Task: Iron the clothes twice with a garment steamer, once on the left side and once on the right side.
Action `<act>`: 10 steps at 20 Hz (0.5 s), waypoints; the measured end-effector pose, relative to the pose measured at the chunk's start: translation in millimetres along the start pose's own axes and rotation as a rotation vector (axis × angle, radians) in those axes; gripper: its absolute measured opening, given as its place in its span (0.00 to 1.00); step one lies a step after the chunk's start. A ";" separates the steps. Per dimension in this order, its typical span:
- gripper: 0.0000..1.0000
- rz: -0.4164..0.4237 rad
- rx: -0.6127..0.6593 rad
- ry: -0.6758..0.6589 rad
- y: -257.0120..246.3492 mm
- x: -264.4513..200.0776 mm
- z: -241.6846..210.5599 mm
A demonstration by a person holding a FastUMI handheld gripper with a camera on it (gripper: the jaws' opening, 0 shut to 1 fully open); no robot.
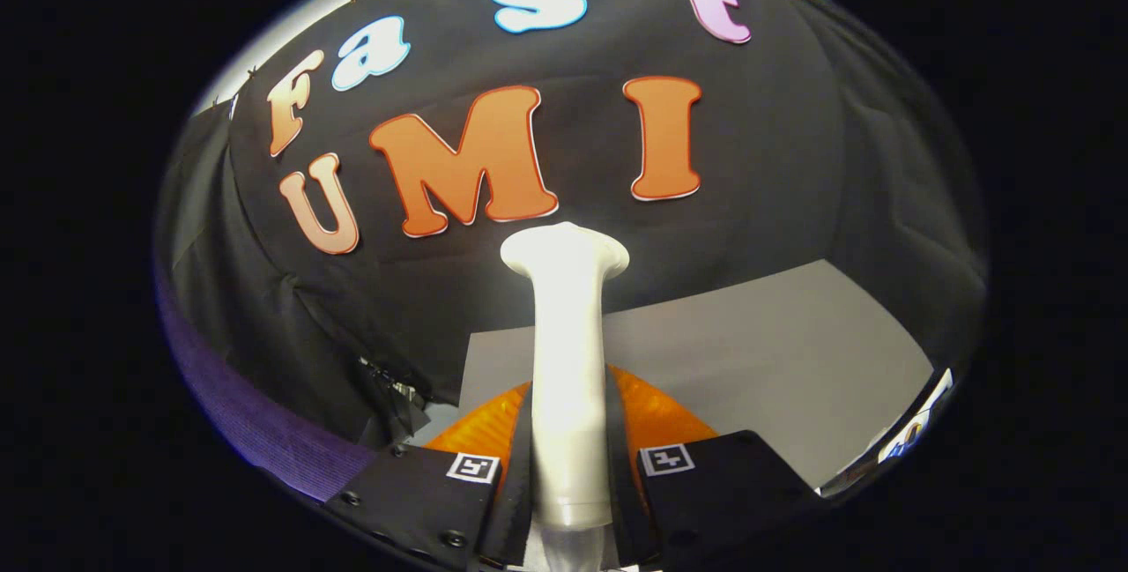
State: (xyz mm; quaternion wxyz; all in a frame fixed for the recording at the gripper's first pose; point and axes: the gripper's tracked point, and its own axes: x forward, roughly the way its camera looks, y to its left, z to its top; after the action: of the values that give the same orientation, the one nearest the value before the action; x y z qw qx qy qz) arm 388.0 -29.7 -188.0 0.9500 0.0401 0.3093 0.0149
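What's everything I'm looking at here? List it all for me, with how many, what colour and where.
White plastic garment steamer: one, white, clamped between the fingers and reaching ahead of them, its flared head at the far end.
Orange garment: one, orange, lying on the grey surface just beyond the fingers, under the steamer.
Flat grey table surface: one, grey, beneath and beyond the orange garment.
Purple fabric strip: one, purple, off to the side of the fingers, against the booth wall.
Black cloth booth wall: one, black, behind everything.
Square black-and-white marker tags: two, one on top of each finger.
Hand-held gripper: one, its fingers pressing on the steamer's handle from both sides.
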 end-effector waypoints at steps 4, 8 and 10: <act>0.45 -0.012 0.010 -0.092 -4.4 -49.3 9.8; 0.45 -0.017 0.003 -0.203 -1.4 -107.1 16.3; 0.45 -0.027 -0.005 -0.261 4.1 -139.0 16.5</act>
State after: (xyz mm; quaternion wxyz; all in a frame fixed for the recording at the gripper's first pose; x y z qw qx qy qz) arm 285.3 -34.1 -92.8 0.9824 0.0350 0.1837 -0.0025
